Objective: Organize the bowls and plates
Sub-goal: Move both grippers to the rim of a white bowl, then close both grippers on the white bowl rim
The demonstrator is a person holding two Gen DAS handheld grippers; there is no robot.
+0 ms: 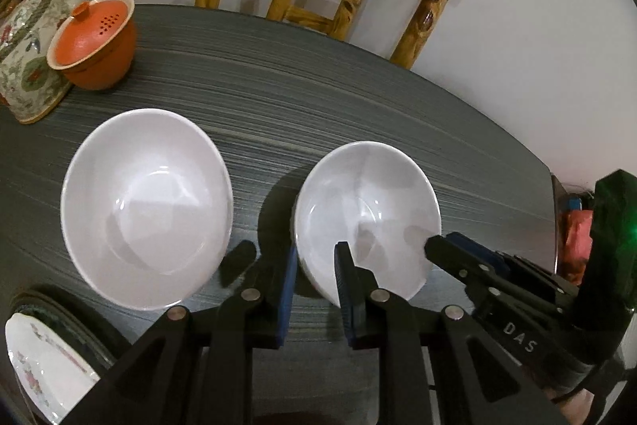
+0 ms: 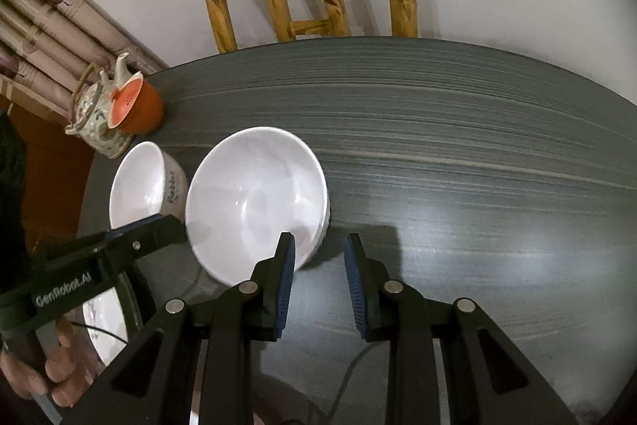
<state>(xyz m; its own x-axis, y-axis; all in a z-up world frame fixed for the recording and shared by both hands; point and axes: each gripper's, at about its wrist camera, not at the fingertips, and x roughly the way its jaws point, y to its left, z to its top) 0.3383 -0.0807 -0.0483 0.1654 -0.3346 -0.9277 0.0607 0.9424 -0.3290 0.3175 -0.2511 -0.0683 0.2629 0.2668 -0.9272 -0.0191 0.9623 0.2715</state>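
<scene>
Tabletop [image 1: 318,86]: left hand-held gripper [image 1: 316,249] (GenRobot.AI) and right hand-held gripper [image 2: 318,237] (DAS) narrowly straddle bowl [image 1: 366,202].

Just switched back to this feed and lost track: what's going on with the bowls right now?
A person has both tongs on one white bowl. The left tongs straddle one side of its rim and the right tongs the opposite side, each with one finger inside and one outside. Whether they are clamped is unclear. A second white bowl sits apart beside it on the grey table; nothing is stacked yet.
</scene>
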